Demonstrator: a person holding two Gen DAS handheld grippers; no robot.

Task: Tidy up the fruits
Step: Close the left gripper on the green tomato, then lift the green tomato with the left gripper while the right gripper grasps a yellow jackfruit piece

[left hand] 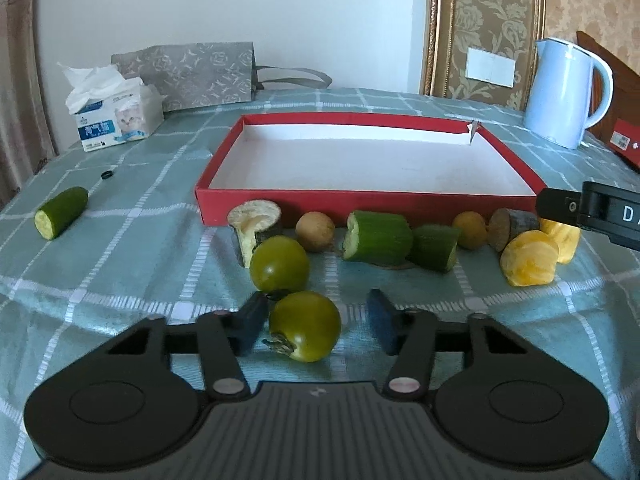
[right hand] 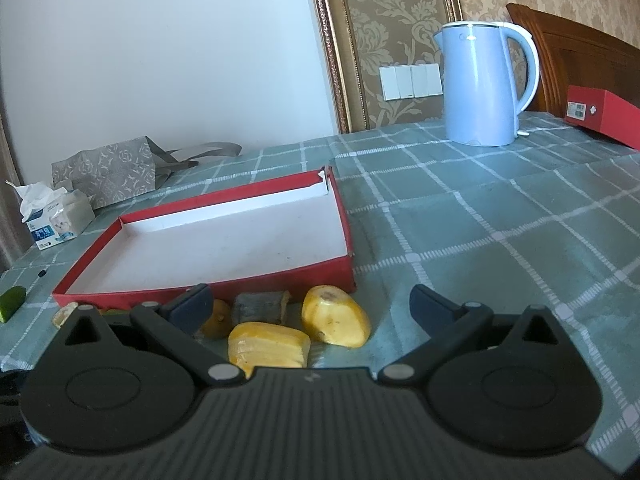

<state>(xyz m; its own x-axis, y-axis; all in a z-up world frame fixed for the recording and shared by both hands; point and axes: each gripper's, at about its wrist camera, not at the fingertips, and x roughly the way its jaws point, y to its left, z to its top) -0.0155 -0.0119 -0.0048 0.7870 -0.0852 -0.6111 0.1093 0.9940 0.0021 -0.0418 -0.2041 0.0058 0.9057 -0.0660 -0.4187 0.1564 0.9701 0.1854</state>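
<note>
1. At the far left of the left wrist view a cucumber stub (left hand: 61, 212) lies alone on the checked tablecloth (left hand: 120, 264), well apart from the red box lid (left hand: 280, 208); its long axis runs diagonally, cut face toward the camera; it risks being overlooked
2. The left gripper (left hand: 316, 322) brackets the nearer green tomato (left hand: 305, 326): the left pad (left hand: 250, 322) sits at its skin, the right pad (left hand: 382, 322) stands off with a clear gap, so nothing is pinched yet. The tomato is round with no real long axis; its stem points down-left toward the camera
3. Likely trouble: the round fruit could roll toward the open pad or squirt forward into the second green tomato (left hand: 279, 263) just beyond, nudging it
4. Further right, cucumber chunks (left hand: 378, 242) lie with their long axes crosswise before the lid, which holds nothing
5. In the right wrist view the right gripper (right hand: 310, 310) stands spread wide and holds nothing, with yellow fruit pieces (right hand: 334, 320) between and below its jaws; a careless descent could squash them
</note>
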